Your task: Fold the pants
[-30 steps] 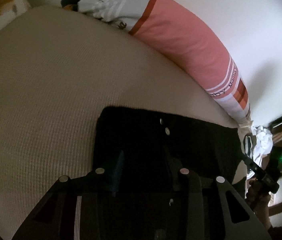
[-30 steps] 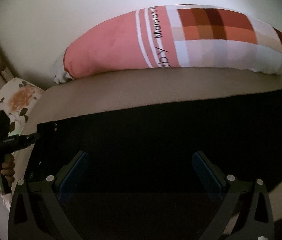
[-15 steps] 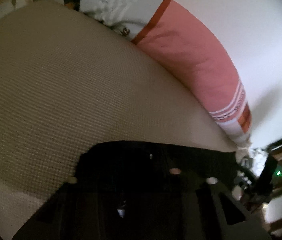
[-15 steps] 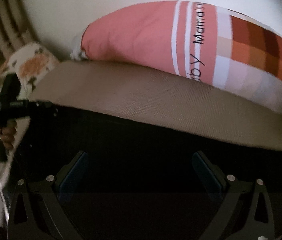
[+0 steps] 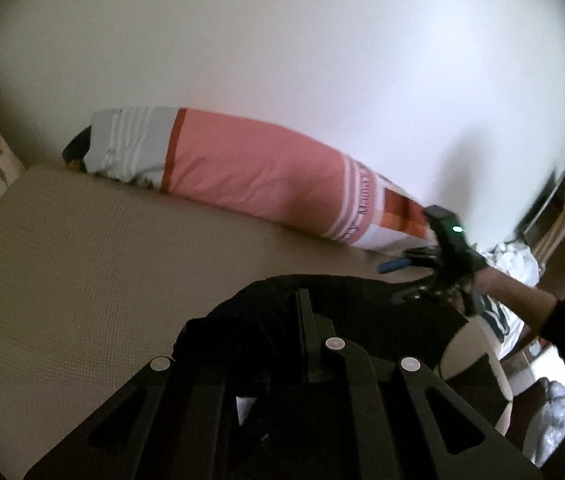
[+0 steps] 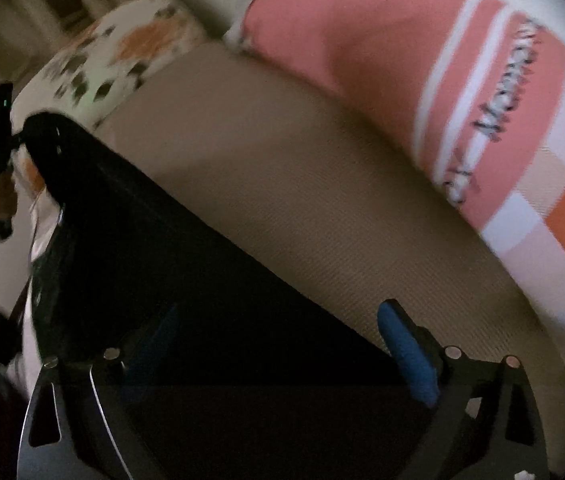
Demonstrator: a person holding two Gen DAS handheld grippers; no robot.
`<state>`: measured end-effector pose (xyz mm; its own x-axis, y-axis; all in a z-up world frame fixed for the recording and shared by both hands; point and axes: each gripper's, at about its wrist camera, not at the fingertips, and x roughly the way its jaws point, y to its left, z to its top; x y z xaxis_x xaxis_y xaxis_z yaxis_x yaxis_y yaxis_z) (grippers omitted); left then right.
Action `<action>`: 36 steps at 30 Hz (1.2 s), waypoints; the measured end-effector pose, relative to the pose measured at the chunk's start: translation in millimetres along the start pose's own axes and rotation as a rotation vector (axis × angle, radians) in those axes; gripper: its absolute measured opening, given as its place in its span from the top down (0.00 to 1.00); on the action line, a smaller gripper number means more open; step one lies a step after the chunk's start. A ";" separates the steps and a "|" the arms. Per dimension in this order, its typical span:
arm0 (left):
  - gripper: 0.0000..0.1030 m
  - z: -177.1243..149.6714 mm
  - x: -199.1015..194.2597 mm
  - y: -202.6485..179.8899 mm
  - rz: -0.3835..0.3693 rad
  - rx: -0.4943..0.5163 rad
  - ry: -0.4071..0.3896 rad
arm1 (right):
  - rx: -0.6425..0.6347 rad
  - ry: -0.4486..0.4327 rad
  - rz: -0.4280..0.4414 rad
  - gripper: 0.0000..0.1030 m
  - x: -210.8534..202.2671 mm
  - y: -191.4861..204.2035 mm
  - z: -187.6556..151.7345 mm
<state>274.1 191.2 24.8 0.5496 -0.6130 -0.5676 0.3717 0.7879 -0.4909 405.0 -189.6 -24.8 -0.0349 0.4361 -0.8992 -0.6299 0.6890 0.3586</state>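
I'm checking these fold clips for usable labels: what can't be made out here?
- Left wrist view: the left hand-held gripper fingertips are lost against the black pants, so the pinched part is unclear.
- Right wrist view: the pants fill the dark lower frame; seams and leg layout are unreadable.
- Right wrist view: lettering on the pink pillow is motion-blurred.
- Left wrist view: the right hand-held gripper is small and blurred.

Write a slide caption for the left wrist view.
Left gripper shut on black pants above a beige bed.
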 end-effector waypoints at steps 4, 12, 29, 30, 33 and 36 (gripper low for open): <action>0.91 -1.2 -10.0 -11.2 0.015 0.015 -0.009 | -0.114 0.119 0.039 0.29 10.5 -4.6 -7.4; 0.91 -6.3 -23.5 -18.9 0.045 -0.010 -0.021 | -0.158 0.249 -0.019 0.60 18.6 -36.1 -18.9; 0.91 -7.8 -36.9 -26.1 0.113 0.042 0.028 | -0.003 -0.148 -0.539 0.93 -98.9 69.3 -108.7; 0.91 -9.6 -41.3 -28.1 0.110 0.055 0.031 | 0.012 -0.164 -0.560 0.93 -105.4 84.0 -120.3; 0.91 -18.0 -54.4 -32.0 0.108 0.078 0.049 | 0.044 -0.198 -0.592 0.93 -119.9 116.5 -153.7; 0.91 -33.4 -69.1 -35.1 0.089 0.087 0.066 | 0.094 -0.216 -0.585 0.93 -115.3 155.3 -178.1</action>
<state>198.0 203.9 59.2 0.5341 -0.5410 -0.6497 0.3885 0.8396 -0.3796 173.1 -236.0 89.9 0.4584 0.0722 -0.8858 -0.4260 0.8926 -0.1477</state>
